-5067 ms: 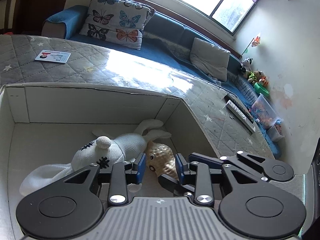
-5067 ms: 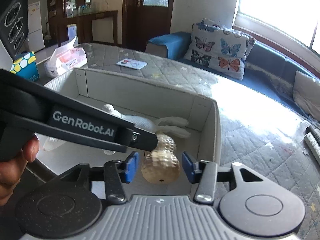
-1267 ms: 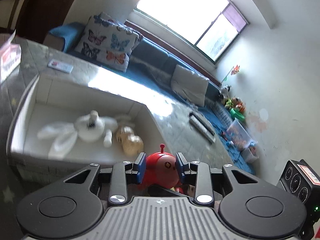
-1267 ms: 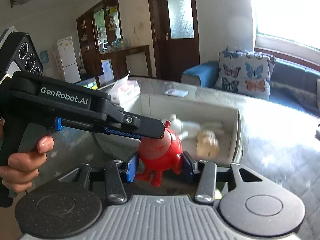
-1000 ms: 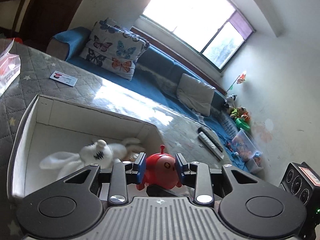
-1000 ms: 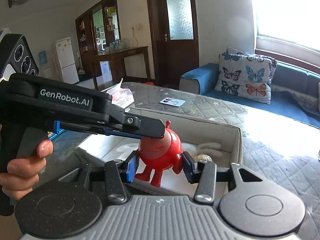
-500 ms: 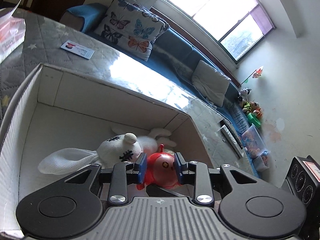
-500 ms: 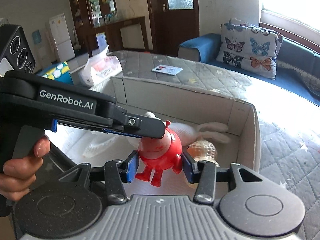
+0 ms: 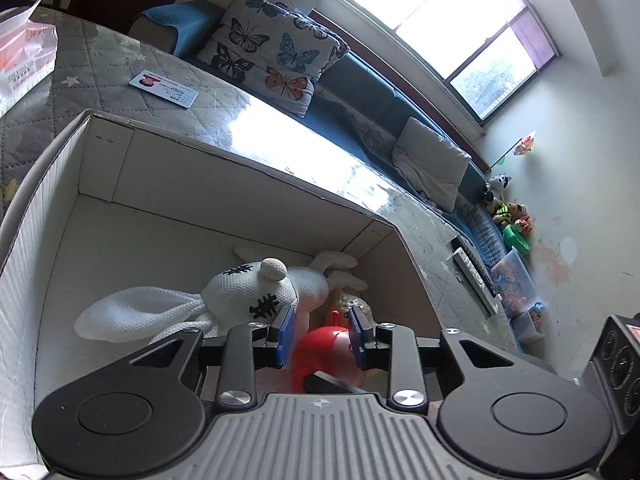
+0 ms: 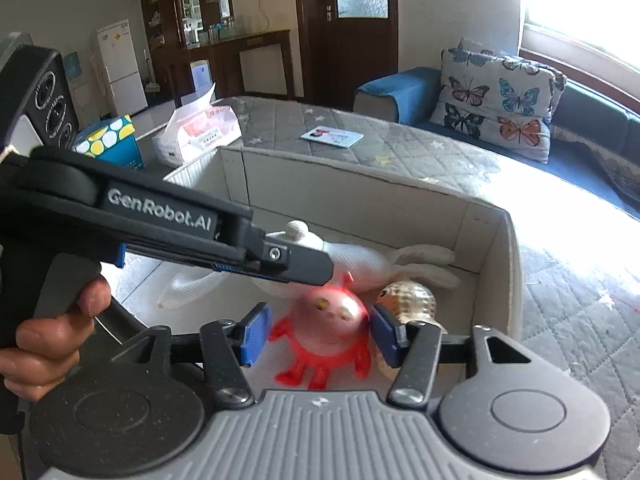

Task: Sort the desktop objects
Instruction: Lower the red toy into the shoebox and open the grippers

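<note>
Red round toy (image 10: pixel 334 320) blurred, inside white box (image 10: pixel 496 248); beside white rabbit plush (image 9: pixel 256 292), beige owl (image 10: pixel 412 300).

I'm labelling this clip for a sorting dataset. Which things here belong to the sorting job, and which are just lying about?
In the job:
red toy, rabbit and beige toy, all inside the box.

Lying about, as far as these views show:
card, tissue pack, dotted carton, butterfly cushion.

Box (image 9: pixel 248 184) left half bare; white rabbit (image 9: pixel 256 292) fills its right corner.
</note>
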